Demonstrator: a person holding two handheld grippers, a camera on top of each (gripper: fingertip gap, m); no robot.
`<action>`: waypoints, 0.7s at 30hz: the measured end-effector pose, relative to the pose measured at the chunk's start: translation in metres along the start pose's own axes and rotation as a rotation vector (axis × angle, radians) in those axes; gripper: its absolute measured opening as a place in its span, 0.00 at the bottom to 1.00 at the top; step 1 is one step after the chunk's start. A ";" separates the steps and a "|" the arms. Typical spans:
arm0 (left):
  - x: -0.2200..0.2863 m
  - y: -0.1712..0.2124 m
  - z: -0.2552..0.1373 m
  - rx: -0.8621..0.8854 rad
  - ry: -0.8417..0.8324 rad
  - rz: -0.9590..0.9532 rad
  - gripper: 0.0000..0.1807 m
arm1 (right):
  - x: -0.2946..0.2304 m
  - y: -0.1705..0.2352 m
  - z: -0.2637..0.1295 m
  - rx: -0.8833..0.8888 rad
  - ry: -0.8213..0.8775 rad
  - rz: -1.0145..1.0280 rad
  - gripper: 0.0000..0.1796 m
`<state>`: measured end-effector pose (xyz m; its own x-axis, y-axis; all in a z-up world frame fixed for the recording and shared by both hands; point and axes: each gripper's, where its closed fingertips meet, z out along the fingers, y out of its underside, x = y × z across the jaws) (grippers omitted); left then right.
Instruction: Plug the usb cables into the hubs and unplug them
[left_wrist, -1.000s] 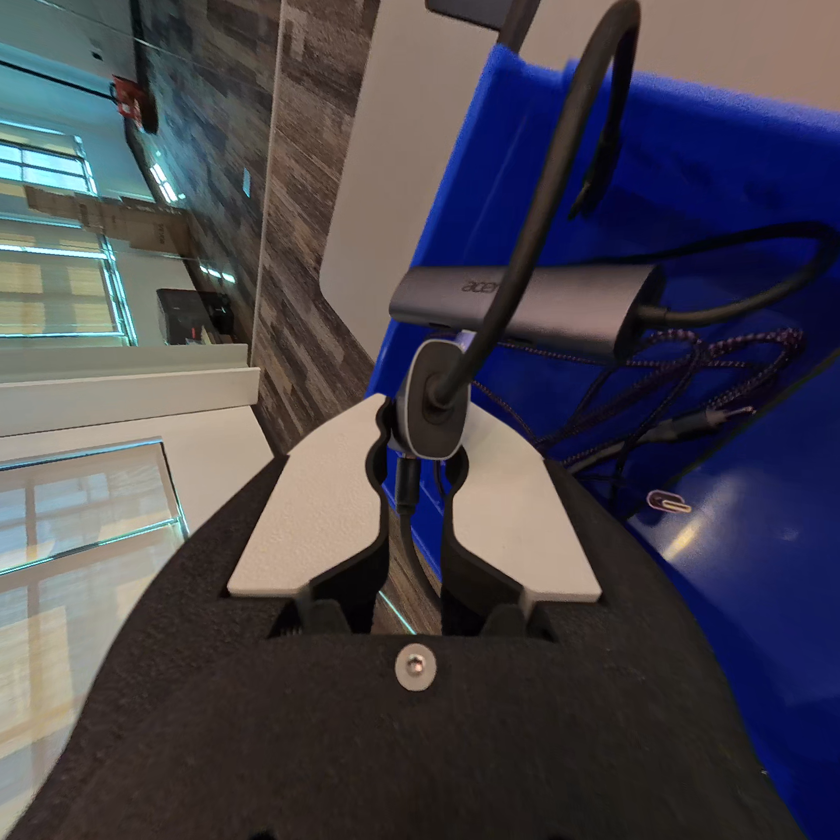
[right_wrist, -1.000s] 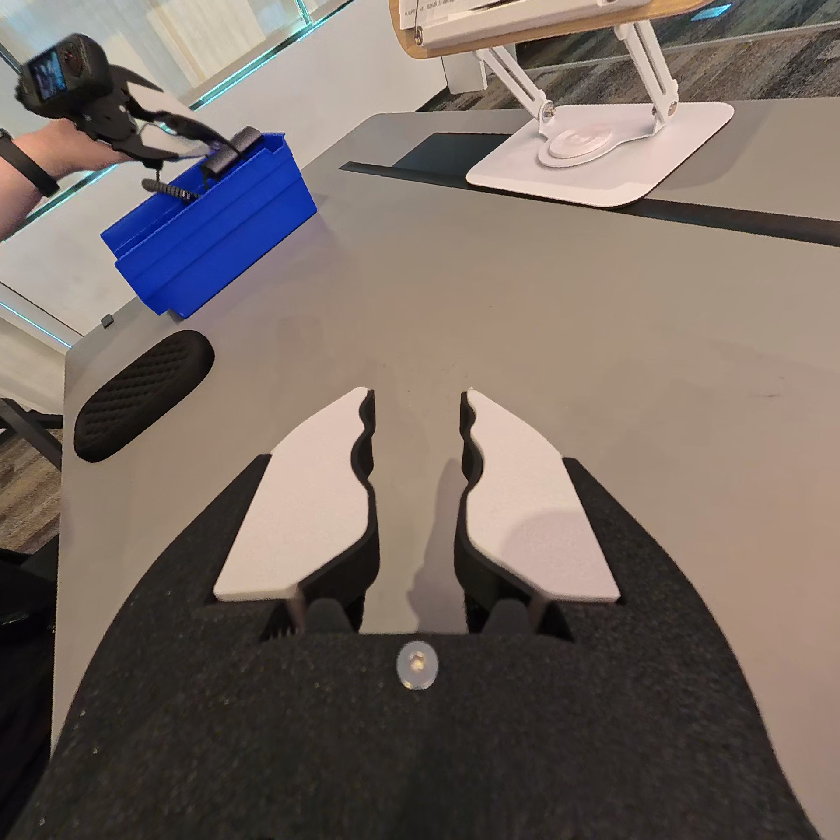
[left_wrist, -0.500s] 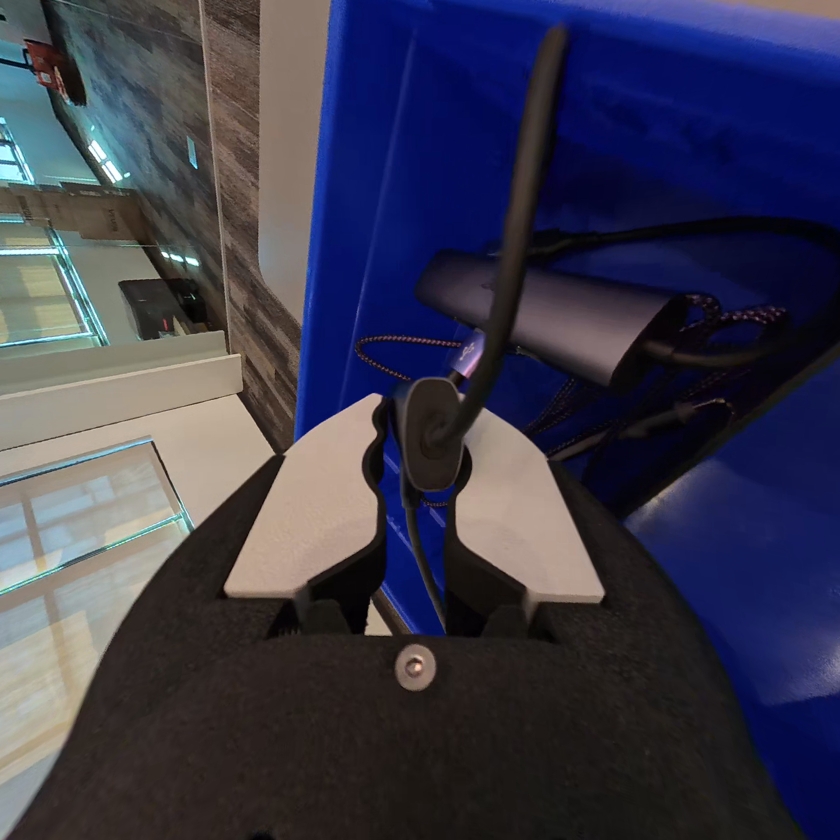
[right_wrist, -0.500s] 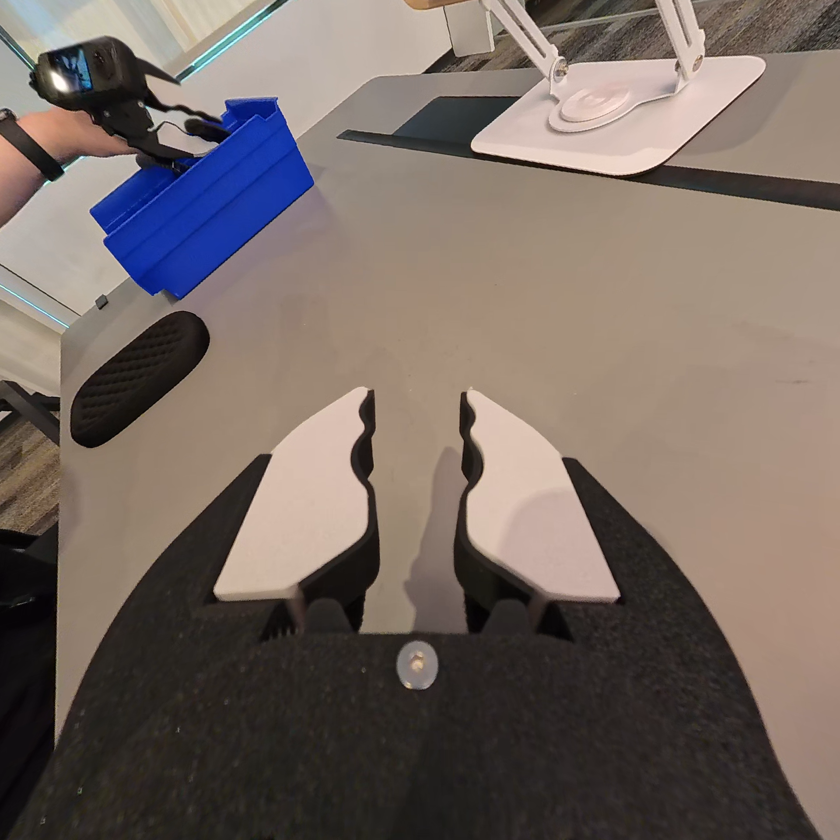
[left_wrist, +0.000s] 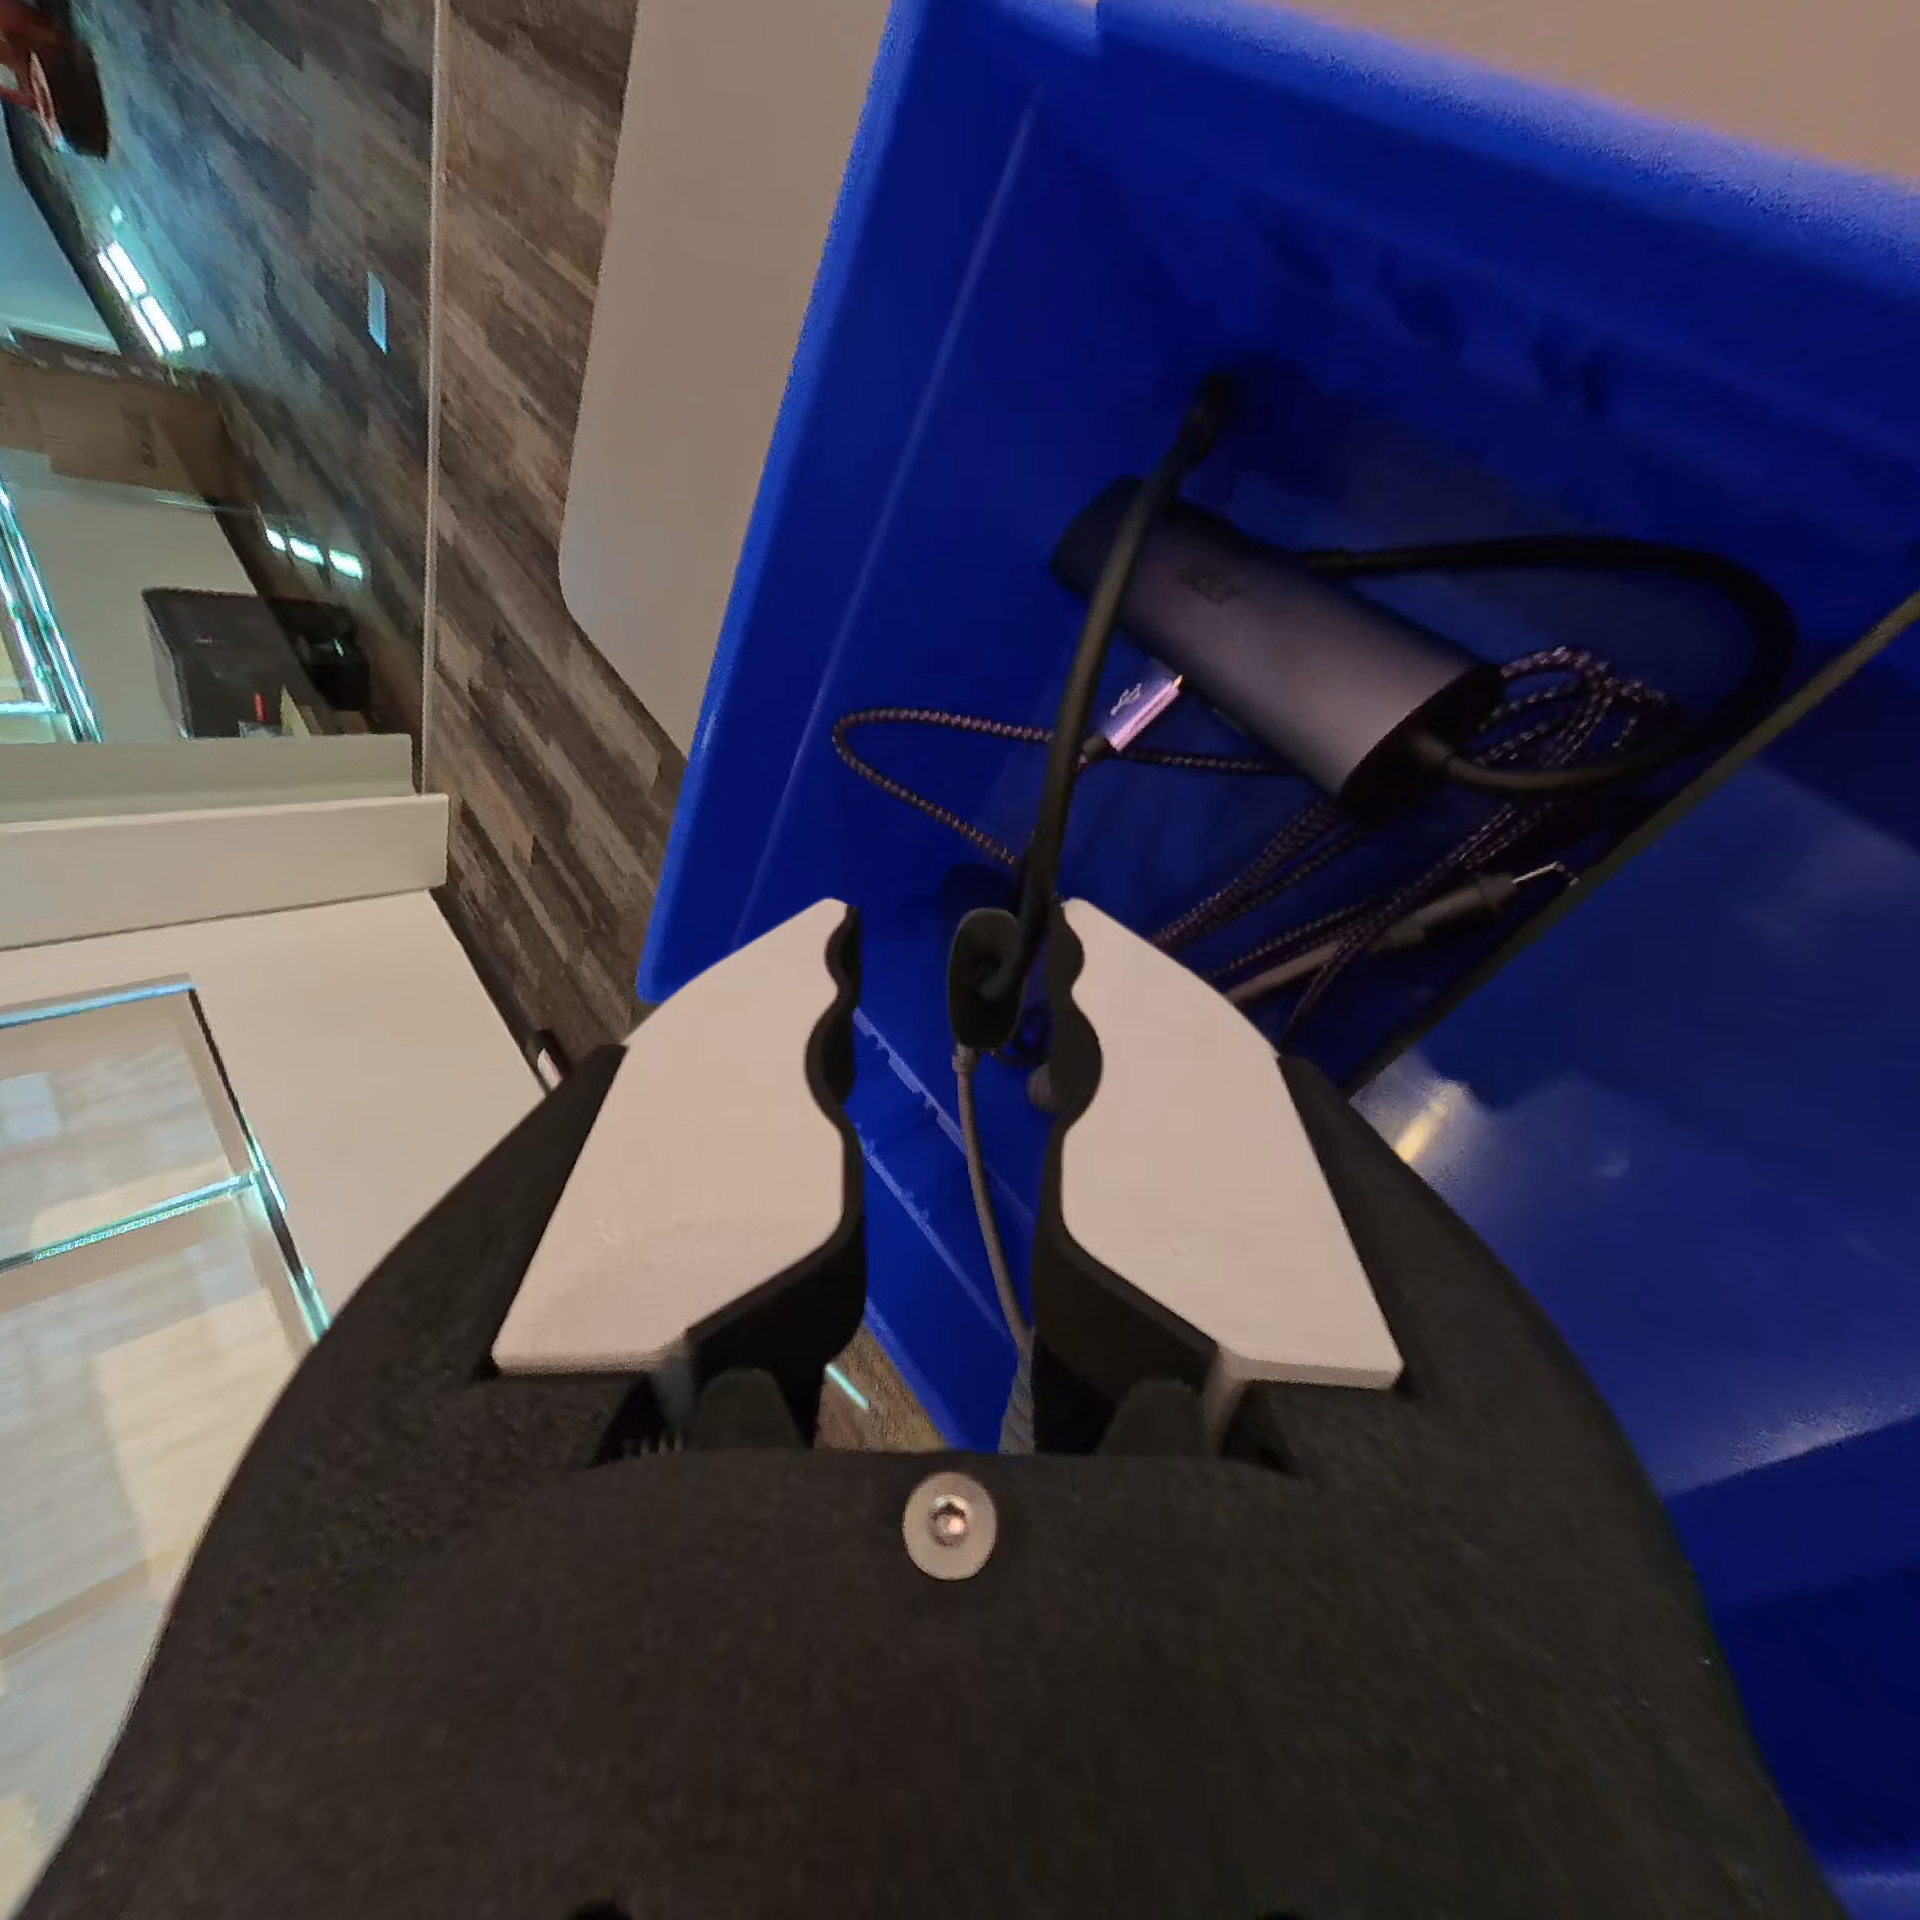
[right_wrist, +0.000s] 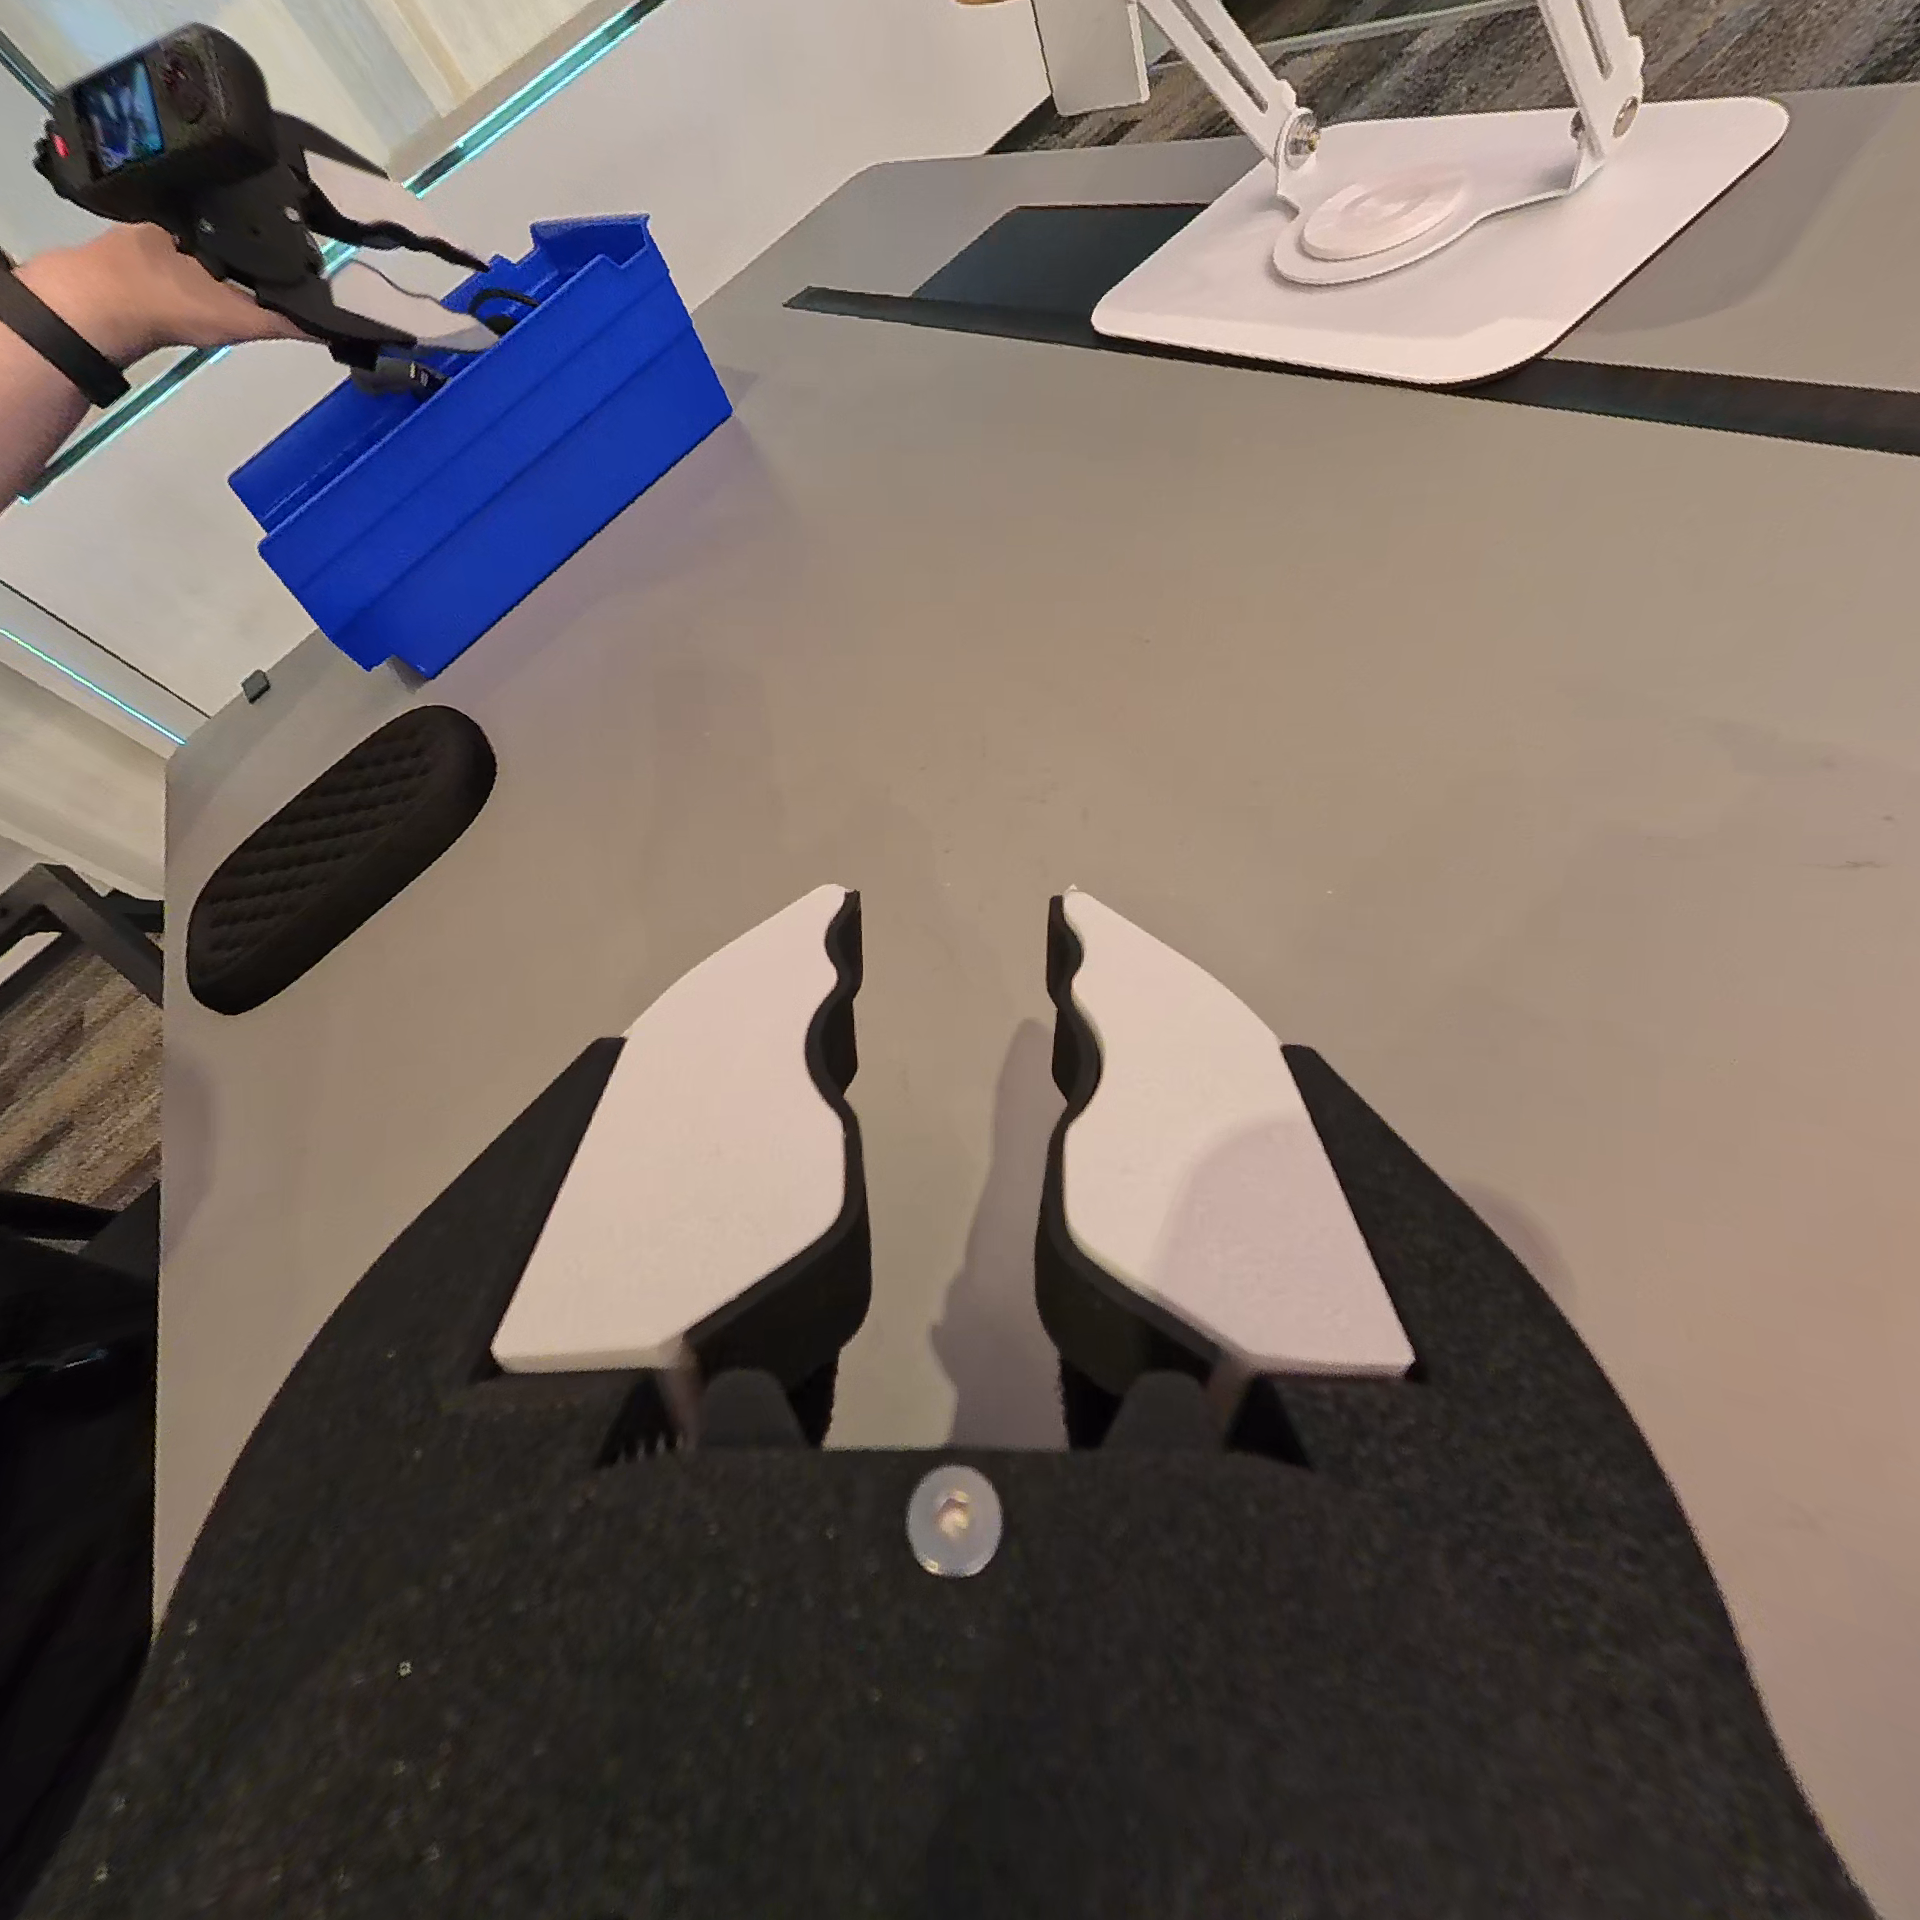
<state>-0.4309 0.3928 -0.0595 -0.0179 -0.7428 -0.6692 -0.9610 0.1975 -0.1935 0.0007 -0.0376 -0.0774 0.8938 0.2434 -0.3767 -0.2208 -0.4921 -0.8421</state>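
My left gripper is open over a blue bin. A small dark hub stands end-on between its fingers, close to the right finger, and the left finger is clear of it. The hub's black cable arcs up into the bin. A longer grey hub lies in the bin among purple braided cables, next to a purple USB plug. My right gripper is open and empty above the grey table. The left gripper also shows there at the bin.
A white stand sits at the table's far right behind a black strip. A black oval pad lies near the table's left edge. A person's hand holds the left gripper. The bin stands at the table's far left corner. Spacing between my two grippers at the tips: around 60 cm. My right tips are about 60 cm from the purple USB plug, my left tips only 5 cm.
My left gripper, shut on the small hub before, has lowered it into the blue bin and opened. The right gripper has stayed open and shifted slightly.
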 end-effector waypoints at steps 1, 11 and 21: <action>0.000 0.004 0.001 -0.020 -0.003 -0.002 0.20 | 0.000 0.000 0.000 0.000 -0.002 0.001 0.19; -0.002 0.021 0.021 -0.125 -0.018 -0.003 0.18 | -0.002 0.002 0.001 -0.010 -0.005 -0.002 0.18; -0.004 0.023 0.038 -0.197 -0.033 -0.013 0.10 | -0.003 0.005 0.000 -0.020 -0.015 0.000 0.18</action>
<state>-0.4428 0.4248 -0.0881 0.0009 -0.7228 -0.6911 -0.9966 0.0565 -0.0605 -0.0028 -0.0405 -0.0803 0.8877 0.2562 -0.3825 -0.2125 -0.5089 -0.8342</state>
